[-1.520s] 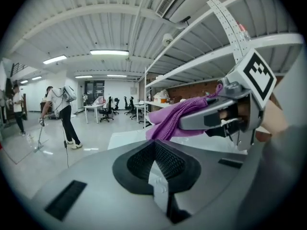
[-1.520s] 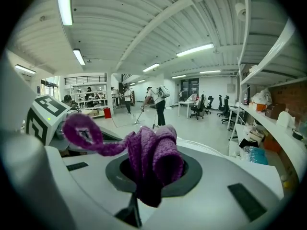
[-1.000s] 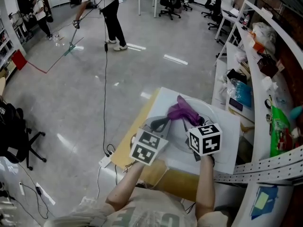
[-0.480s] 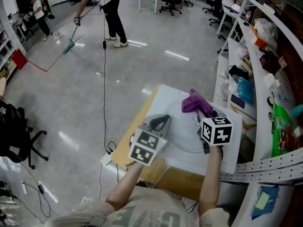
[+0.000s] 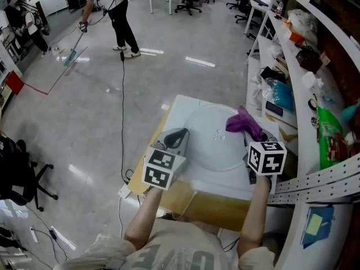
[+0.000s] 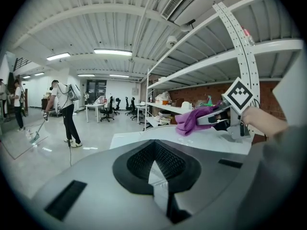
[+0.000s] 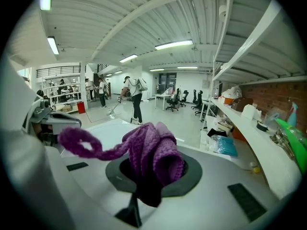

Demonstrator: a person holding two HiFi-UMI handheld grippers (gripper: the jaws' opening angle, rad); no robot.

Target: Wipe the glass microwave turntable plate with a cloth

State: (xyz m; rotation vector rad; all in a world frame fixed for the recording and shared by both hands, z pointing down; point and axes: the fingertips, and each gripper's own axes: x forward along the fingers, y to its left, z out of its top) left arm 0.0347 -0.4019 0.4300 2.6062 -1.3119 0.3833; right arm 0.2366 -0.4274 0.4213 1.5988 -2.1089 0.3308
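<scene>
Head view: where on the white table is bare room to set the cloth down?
Bare: the far left corner of the table beyond the plate, and the near strip between plate and front edge. Crowded: the plate's right side, where the right gripper holds the purple cloth; the left gripper sits at its left rim.

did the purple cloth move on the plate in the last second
Yes. The purple cloth has slid right, from the glass turntable plate's middle to its right rim, nearer the shelves.

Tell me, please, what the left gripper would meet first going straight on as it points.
The round clear glass turntable plate, whose rim the left gripper seems to pinch; depth beyond is unclear.
</scene>
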